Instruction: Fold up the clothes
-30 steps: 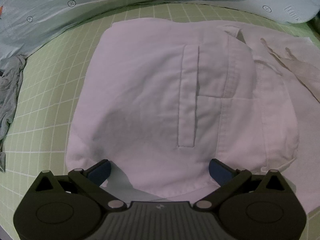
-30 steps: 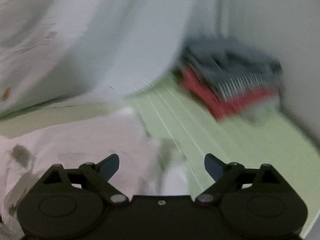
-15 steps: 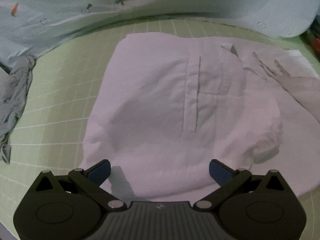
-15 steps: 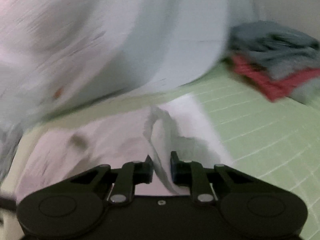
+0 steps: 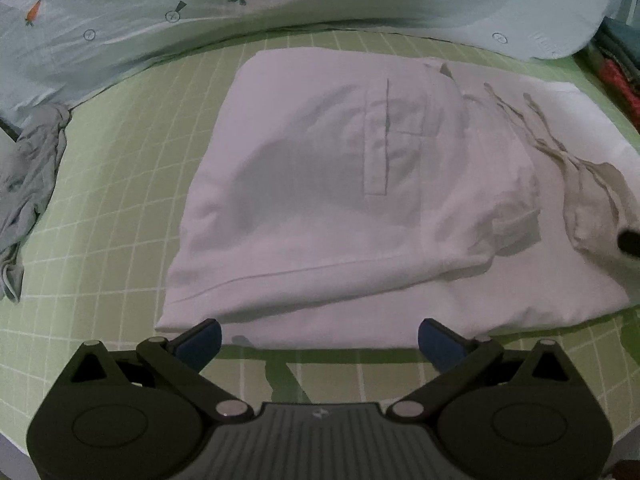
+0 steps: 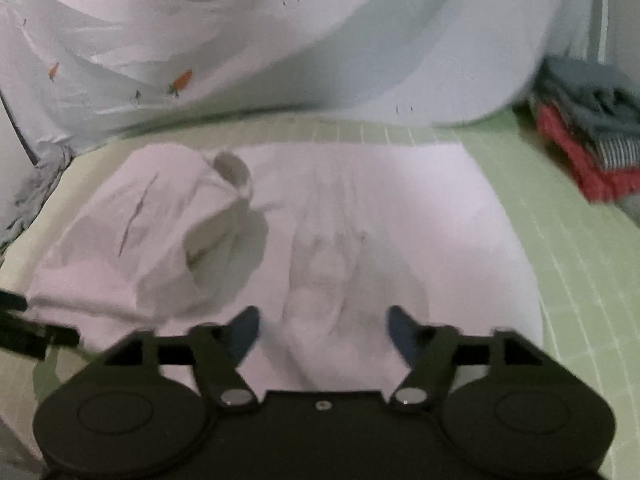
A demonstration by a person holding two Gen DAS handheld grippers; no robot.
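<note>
A white garment (image 5: 320, 200) lies partly folded on the green grid mat (image 5: 120, 200), with a placket seam on its upper layer and a creased flap on its right side. My left gripper (image 5: 320, 340) is open, just short of the garment's near edge and holding nothing. A dark tip of the other gripper shows at the right edge of the left wrist view. In the blurred right wrist view the white garment (image 6: 360, 220) fills the middle. My right gripper (image 6: 323, 332) is open low over it, and no cloth is pinched between its fingers.
A pale blue sheet (image 5: 160, 12) with carrot prints is bunched along the far side of the mat. A crumpled grey garment (image 5: 28, 176) lies at the left. A stack of folded grey and red clothes (image 6: 588, 148) sits at the right.
The right gripper was shut on a raised edge of the white garment half a second ago and is now open, with that cloth lying flat. The left gripper has drawn back off the garment, still open.
</note>
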